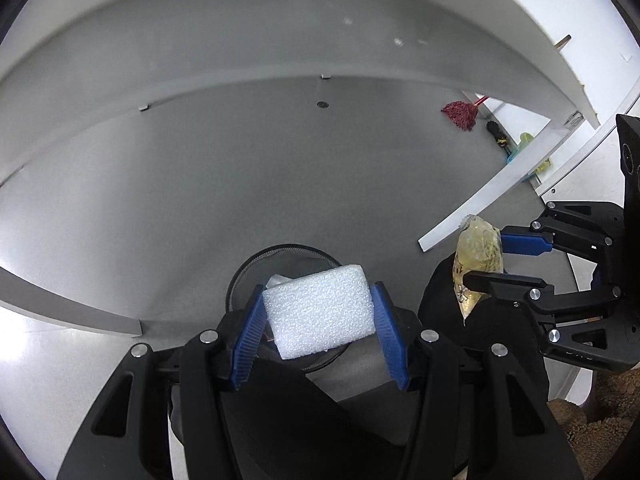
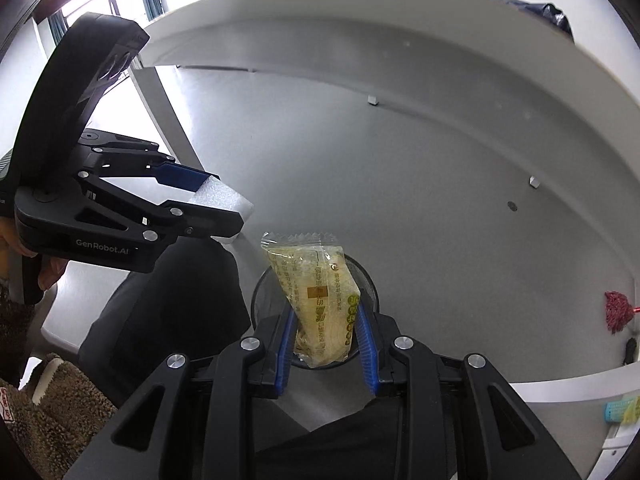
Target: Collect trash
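Foam block [image 1: 318, 312] pinched by left tool [image 1: 318, 334] | snack packet [image 2: 320, 300] pinched by right tool [image 2: 326, 344]

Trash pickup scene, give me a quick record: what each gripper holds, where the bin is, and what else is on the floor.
left gripper: shut on white foam block
right gripper: shut on yellow snack packet
mesh bin: on grey floor, seen below both held items
also on floor: red mop head

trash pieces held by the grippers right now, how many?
2. White foam block in the left gripper; yellowish snack packet in the right gripper. Both above the mesh bin, whose contents are mostly hidden.
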